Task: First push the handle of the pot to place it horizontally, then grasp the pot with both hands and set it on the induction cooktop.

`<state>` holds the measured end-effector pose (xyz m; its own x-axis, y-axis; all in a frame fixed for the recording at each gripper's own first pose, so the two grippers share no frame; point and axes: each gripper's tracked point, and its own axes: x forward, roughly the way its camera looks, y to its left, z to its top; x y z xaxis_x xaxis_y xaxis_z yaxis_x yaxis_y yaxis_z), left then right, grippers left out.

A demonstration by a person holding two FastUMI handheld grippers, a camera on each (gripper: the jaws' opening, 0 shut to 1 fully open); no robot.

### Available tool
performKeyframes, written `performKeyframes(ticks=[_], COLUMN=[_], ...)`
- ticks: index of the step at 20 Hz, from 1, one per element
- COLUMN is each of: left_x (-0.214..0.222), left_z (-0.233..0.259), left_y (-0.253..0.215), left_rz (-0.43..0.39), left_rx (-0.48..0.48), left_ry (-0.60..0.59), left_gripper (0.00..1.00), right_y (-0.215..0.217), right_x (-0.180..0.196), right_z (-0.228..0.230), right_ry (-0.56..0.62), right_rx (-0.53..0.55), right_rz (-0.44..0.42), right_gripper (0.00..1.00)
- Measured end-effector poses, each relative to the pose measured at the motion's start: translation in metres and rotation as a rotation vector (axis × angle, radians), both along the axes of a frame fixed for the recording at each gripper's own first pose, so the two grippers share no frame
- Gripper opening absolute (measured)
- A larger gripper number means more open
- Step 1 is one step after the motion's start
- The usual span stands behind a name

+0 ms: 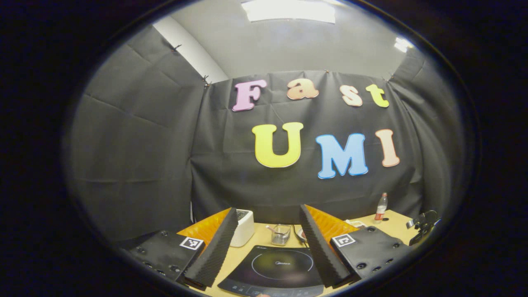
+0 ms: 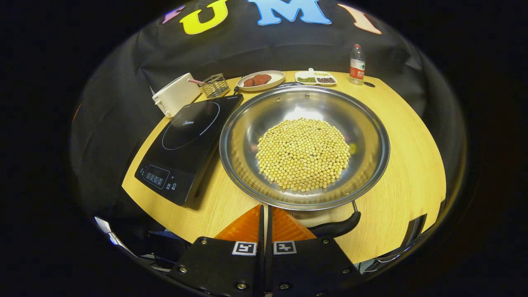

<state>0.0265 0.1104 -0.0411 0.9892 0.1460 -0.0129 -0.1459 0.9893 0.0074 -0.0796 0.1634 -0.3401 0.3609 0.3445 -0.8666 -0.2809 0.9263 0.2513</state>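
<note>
Holding my right gripper [image 2: 266, 212] low over the round pale wooden table [image 2: 406, 173], I see its two ribbed wedge fingers pressed together with nothing between them, tips just at the near rim of the wide, shallow, shiny steel pot [image 2: 304, 146]. The pot sits on the table, a rounded mound of small yellow beans [image 2: 303, 154] in its bowl. Its curved black handle [image 2: 336, 226] pokes out at the near edge, just right of my fingertips. Touching or nearly touching the pot's left side lies the flat, glossy black induction cooktop [image 2: 185, 144], with a thin circle on its glass.

My left gripper [image 1: 268, 241] is raised and spread wide, its ribbed fingers apart and holding nothing, the cooktop [image 1: 274, 270] below between them. Beyond stand a white boxy toaster [image 1: 242, 227] and a small wire basket [image 1: 281, 234].
</note>
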Motion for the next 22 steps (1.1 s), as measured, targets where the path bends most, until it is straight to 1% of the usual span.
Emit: performKeyframes(ticks=[3, 4, 6, 11, 12, 16, 17, 18, 22], left_x=[0.013, 0.016, 0.022, 0.032, 0.034, 0.036, 0.037, 0.038, 0.043], left_z=[-0.001, -0.003, -0.005, -0.006, -0.006, -0.010, -0.009, -0.008, -0.012], left_y=[-0.022, -0.027, -0.039, -0.066, -0.072, -0.092, -0.097, -0.102, -0.122], left_rz=[-0.014, -0.016, -0.019, -0.019, -0.019, -0.015, -0.015, -0.013, -0.009], left_rx=[-0.003, -0.001, -0.003, -0.009, -0.009, -0.007, -0.007, -0.006, 0.000], left_ry=[0.010, 0.013, 0.022, 0.032, 0.033, 0.044, 0.044, 0.042, 0.051], left_gripper=[1.00, 0.97, 1.00, 1.00, 0.92, 1.00, 1.00, 0.92, 0.94], right_y=[-0.012, -0.016, -0.024, -0.045, -0.051, -0.070, -0.074, -0.079, -0.099], right_x=[0.003, 0.005, 0.008, 0.012, 0.013, 0.019, 0.021, 0.024, 0.035], right_z=[-0.002, -0.002, -0.004, -0.002, -0.001, -0.002, -0.003, -0.004, -0.008], right_ry=[-0.002, -0.003, 0.001, 0.010, 0.008, 0.012, 0.012, 0.008, -0.008], right_rx=[-0.014, -0.020, -0.029, -0.036, -0.039, -0.055, -0.058, -0.062, -0.088], right_rz=[0.028, 0.037, 0.049, 0.071, 0.079, 0.102, 0.105, 0.109, 0.130], right_gripper=[0.01, 0.01, 0.01, 0.01, 0.01, 0.01, 0.01, 0.01, 0.01])
